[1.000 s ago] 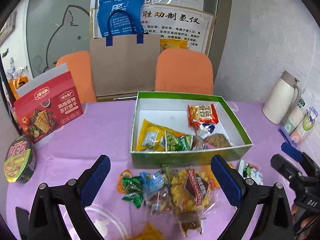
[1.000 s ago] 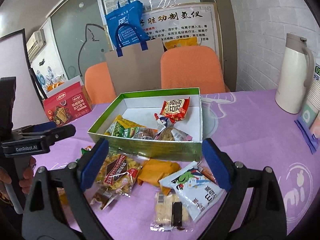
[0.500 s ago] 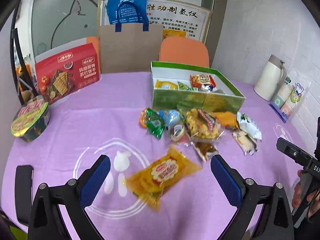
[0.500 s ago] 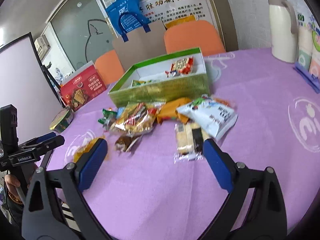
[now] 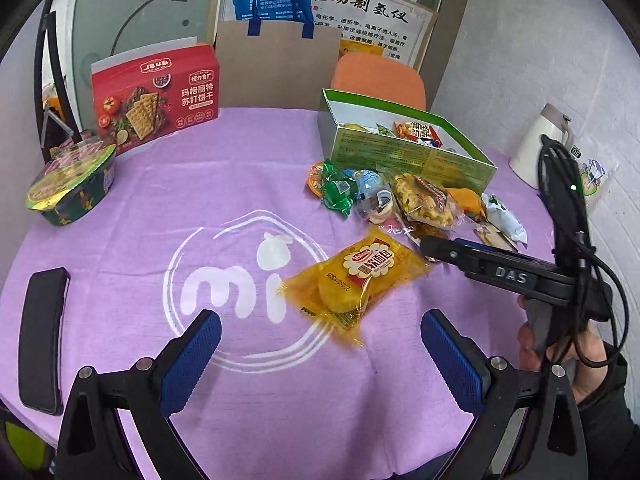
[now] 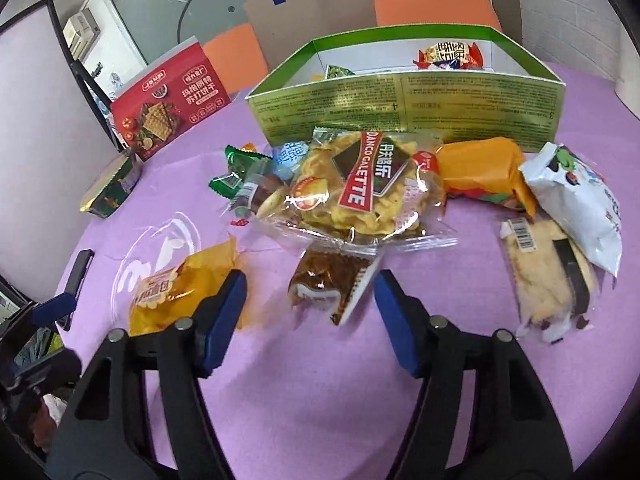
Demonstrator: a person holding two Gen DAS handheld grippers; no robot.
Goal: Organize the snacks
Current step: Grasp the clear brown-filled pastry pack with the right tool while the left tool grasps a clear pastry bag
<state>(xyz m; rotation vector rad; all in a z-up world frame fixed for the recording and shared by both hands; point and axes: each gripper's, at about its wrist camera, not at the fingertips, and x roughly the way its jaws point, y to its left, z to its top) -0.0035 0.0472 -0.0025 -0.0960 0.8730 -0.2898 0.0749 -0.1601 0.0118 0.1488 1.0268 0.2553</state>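
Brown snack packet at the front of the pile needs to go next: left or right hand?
Right. The right gripper already brackets the brown packet, its jaws closing with the packet between them, not yet pinching. The left gripper stands open over the yellow bread packet instead.

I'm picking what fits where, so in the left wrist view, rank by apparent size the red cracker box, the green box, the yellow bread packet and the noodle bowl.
1. green box
2. red cracker box
3. yellow bread packet and noodle bowl: they look alike in size, and the packet lies nearer the camera, so I won't rank them.
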